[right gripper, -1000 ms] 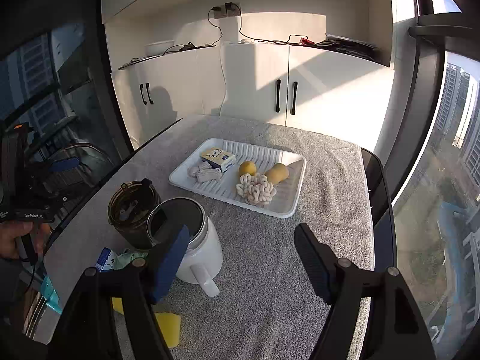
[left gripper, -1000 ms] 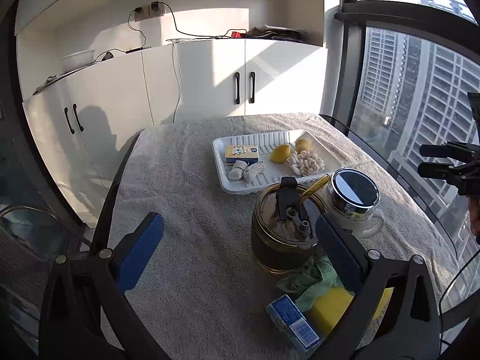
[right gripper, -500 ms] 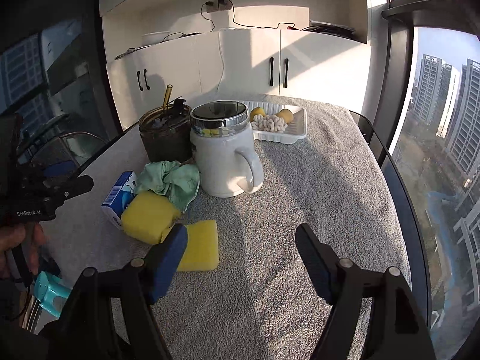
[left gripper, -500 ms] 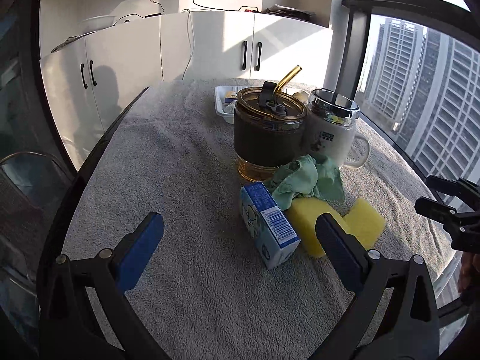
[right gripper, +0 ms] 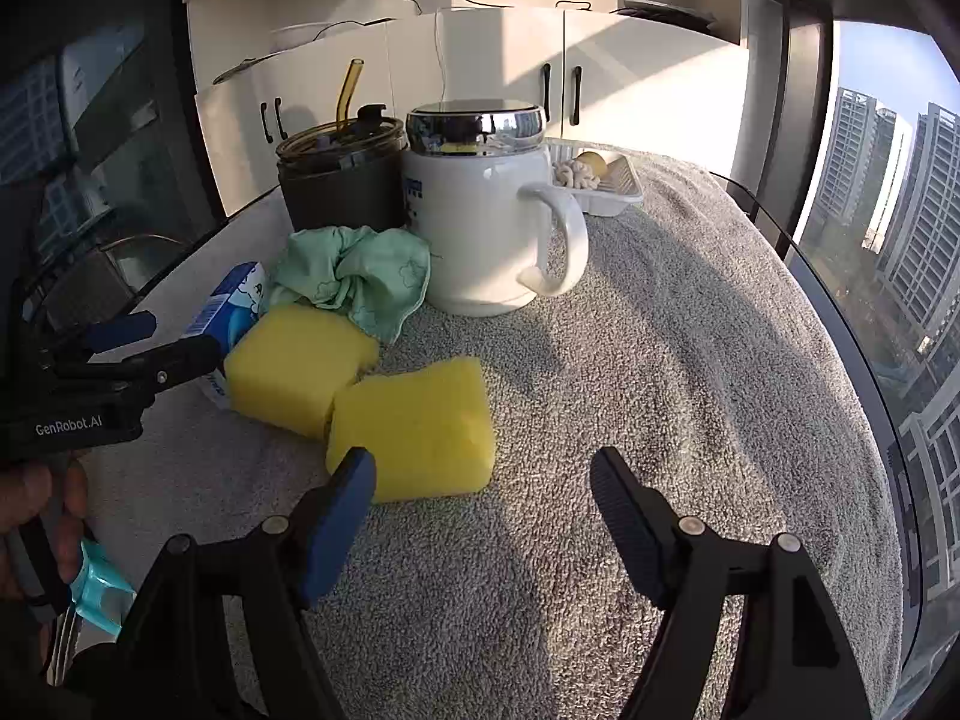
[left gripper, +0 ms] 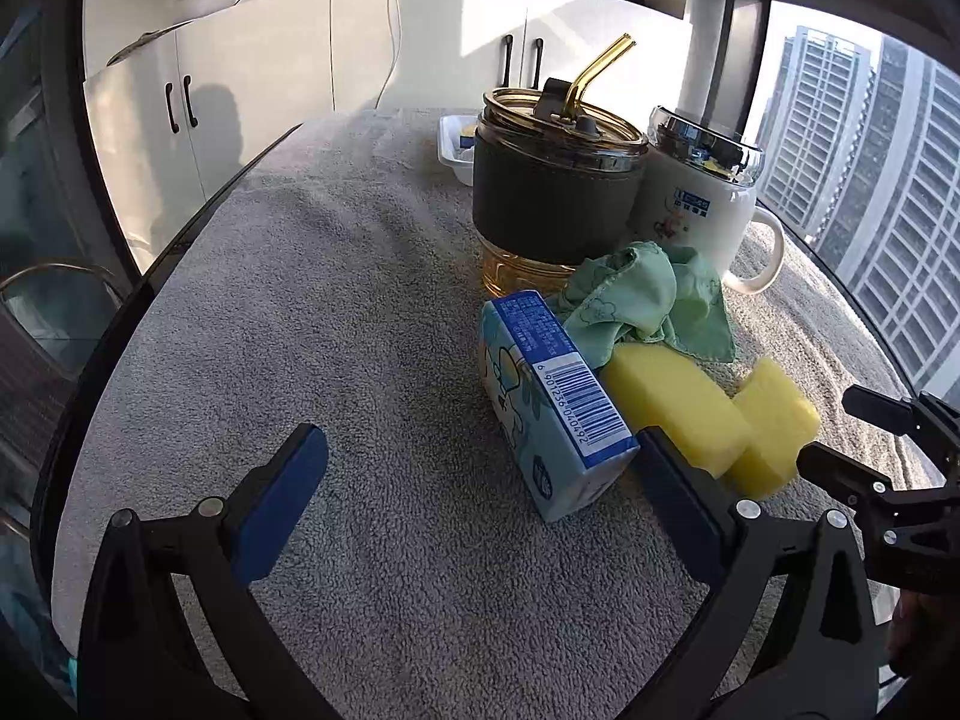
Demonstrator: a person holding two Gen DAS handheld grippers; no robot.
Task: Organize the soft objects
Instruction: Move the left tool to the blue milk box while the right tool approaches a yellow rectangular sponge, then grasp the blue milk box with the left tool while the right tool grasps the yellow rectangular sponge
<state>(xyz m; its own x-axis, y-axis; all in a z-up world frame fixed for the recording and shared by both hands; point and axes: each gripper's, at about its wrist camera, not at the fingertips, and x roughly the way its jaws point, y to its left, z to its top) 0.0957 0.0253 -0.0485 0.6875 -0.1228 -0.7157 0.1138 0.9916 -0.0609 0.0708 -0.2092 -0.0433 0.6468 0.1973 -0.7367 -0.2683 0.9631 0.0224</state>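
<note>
Two yellow sponges lie side by side on the grey towel: the near one point(right gripper: 414, 429) point(left gripper: 774, 426) and the far one point(right gripper: 297, 369) point(left gripper: 675, 399). A crumpled green cloth point(right gripper: 354, 273) point(left gripper: 642, 300) lies behind them, against the cups. A blue tissue pack point(left gripper: 549, 402) point(right gripper: 231, 306) lies left of the sponges. My left gripper point(left gripper: 474, 489) is open and low, its right finger beside the tissue pack. My right gripper point(right gripper: 483, 495) is open and low, its left finger just before the near sponge.
A dark lidded cup with a yellow straw point(left gripper: 555, 180) point(right gripper: 342, 180) and a white lidded mug point(right gripper: 480, 228) point(left gripper: 696, 204) stand behind the cloth. A white tray point(right gripper: 606, 195) with soft items sits at the far side. The table's edge curves close on both sides.
Both grippers have dropped from a high view over the table and moved in close to the sponges and tissue pack. Both stay open.
</note>
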